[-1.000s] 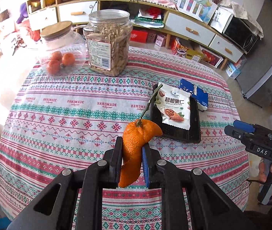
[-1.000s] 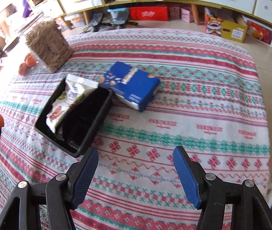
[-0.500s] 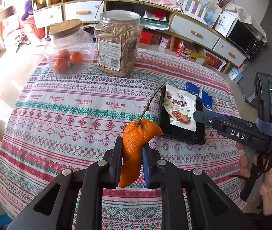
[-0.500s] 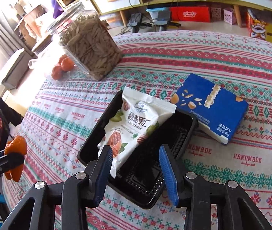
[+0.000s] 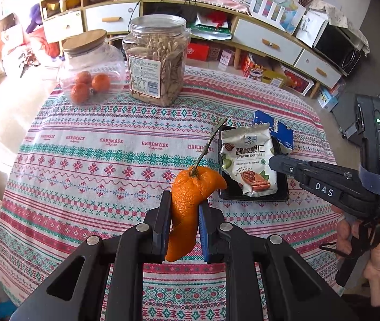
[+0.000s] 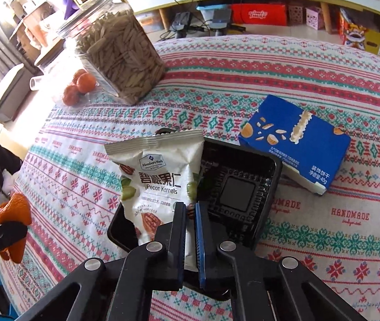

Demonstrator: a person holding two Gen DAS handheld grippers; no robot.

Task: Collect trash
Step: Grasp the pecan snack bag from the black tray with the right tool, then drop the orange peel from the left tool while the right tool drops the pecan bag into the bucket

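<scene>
My left gripper (image 5: 182, 203) is shut on an orange peel (image 5: 187, 203) with a thin stem, held above the patterned tablecloth; the peel also shows in the right wrist view (image 6: 13, 211). A white pecan kernels bag (image 6: 158, 179) lies in a black plastic tray (image 6: 243, 187), which also shows in the left wrist view (image 5: 254, 196). My right gripper (image 6: 189, 208) is shut on the near lower edge of the bag; in the left wrist view (image 5: 273, 160) it reaches in from the right. A blue snack box (image 6: 297, 141) lies beside the tray's far right corner.
A square clear jar of seeds (image 5: 156, 58) and a round glass jar of oranges (image 5: 91, 69) with a wooden lid stand at the table's far side. The round table's edge (image 6: 377, 61) drops off to the floor, with low cabinets beyond.
My right gripper moved left over the tray and closed from wide open onto the pecan bag. My left gripper kept holding the orange peel in about the same place.
</scene>
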